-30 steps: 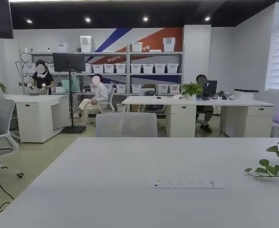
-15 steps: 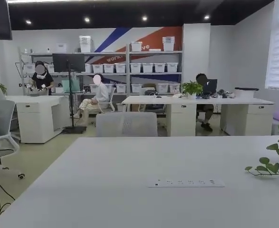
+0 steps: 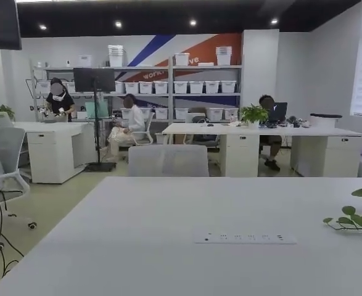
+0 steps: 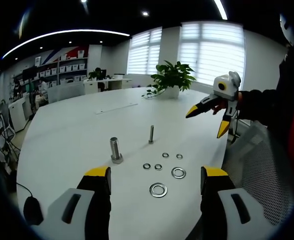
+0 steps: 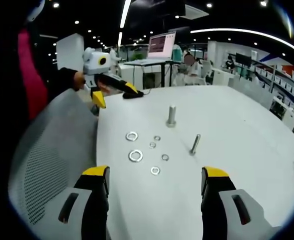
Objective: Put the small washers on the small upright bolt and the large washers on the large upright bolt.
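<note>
Not started: washers (image 4: pixel 158 190) all loose on surface (image 4: pixel 76 130), lg bolt (image 4: pixel 115 150) & sm bolt (image 4: pixel 151 135) bare; left gripper (image 4: pixel 156 172) & right gripper (image 5: pixel 154 172) jaws apart, empty.

White table (image 4: pixel 71 132): lg bolt (image 4: pixel 115 150), sm bolt (image 4: pixel 151 135) upright, washers (image 4: pixel 158 190) (six, loose).

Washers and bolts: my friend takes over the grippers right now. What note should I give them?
Left gripper: open, empty, short of the washers.
Right gripper: open, empty.
On the white table: the large bolt and the small bolt stand upright, both bare. Two large washers and four small washers lie flat beside them.
Done: nothing yet.
Left: all six washers, the small ones onto the small bolt and the large ones onto the large bolt.
</note>
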Tool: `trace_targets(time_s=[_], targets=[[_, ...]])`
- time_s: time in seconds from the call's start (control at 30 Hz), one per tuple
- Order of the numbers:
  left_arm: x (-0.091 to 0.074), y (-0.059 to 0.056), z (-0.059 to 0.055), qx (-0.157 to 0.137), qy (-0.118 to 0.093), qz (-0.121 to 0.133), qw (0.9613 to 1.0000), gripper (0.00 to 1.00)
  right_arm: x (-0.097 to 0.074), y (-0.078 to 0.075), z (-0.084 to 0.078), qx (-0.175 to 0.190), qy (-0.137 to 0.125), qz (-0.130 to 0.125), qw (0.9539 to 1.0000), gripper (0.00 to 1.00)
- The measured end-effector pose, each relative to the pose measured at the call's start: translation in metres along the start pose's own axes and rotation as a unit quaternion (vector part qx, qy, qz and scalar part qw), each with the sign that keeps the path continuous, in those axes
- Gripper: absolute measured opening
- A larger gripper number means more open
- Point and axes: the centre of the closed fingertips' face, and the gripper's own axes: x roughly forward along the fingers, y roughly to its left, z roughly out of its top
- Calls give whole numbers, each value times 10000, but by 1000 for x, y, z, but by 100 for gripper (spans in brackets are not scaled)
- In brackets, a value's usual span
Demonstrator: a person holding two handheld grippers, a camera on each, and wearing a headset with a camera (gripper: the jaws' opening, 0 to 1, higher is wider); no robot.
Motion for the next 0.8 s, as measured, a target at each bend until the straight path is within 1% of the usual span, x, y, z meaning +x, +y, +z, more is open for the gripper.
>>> trace_targets(time_s=[0.1,0.23,0.43,0.53,0.63,0.8], targets=[[1,-1,0,-20,-8,-46,10000,72,1,3,0,-19,33,6,10000,76],[2,-3,1,-9,-47,-70,10000,72,0,4,-2,-20,89,1,10000,76],[0,-4,-2,-12,-42,-40,10000,72,0,1,-3,-30,140,-42,9999,76],[-1,-5,-2,-25,-46,-18,10000,72,2,6,-1,-48,133,-6,9999,75],[-2,-5,-2,-22,-54,-8,10000,72,3,10,-2,-154,228,38,9996,75],[0,-6,-3,9,-24,-41,10000,72,4,5,-3,-117,244,-36,9996,74]])
